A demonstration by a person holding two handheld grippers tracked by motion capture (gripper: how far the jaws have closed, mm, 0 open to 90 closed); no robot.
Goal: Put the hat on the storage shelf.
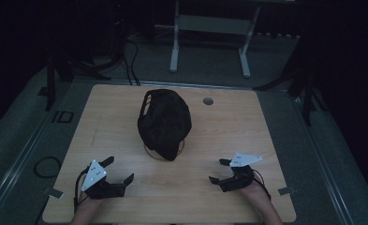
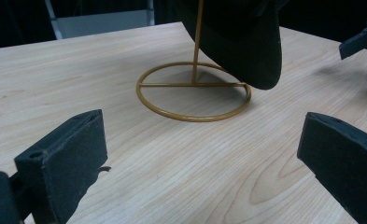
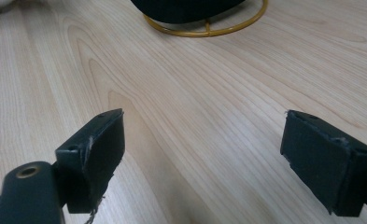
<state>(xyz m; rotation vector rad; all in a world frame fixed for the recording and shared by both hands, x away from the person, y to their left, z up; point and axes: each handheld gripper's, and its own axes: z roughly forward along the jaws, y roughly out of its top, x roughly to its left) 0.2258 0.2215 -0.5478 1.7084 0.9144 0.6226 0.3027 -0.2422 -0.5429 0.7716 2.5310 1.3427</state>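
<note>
**Getting the cap off the stand cleanly**

Black baseball cap (image 1: 164, 122) perched on gold wire stand (image 2: 194, 91), mid-counter (image 1: 266, 140). Left claw (image 1: 117, 169) and right claw (image 1: 221, 170) both spread wide, empty, near the front edge. Best to come in from both sides, pinch brim and crown, lift straight up so the stand stays put.

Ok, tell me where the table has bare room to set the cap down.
Bare wood lies between the left gripper and right gripper, in front of the cap. Both side strips of the table are free too. The middle is taken by the stand.
</note>
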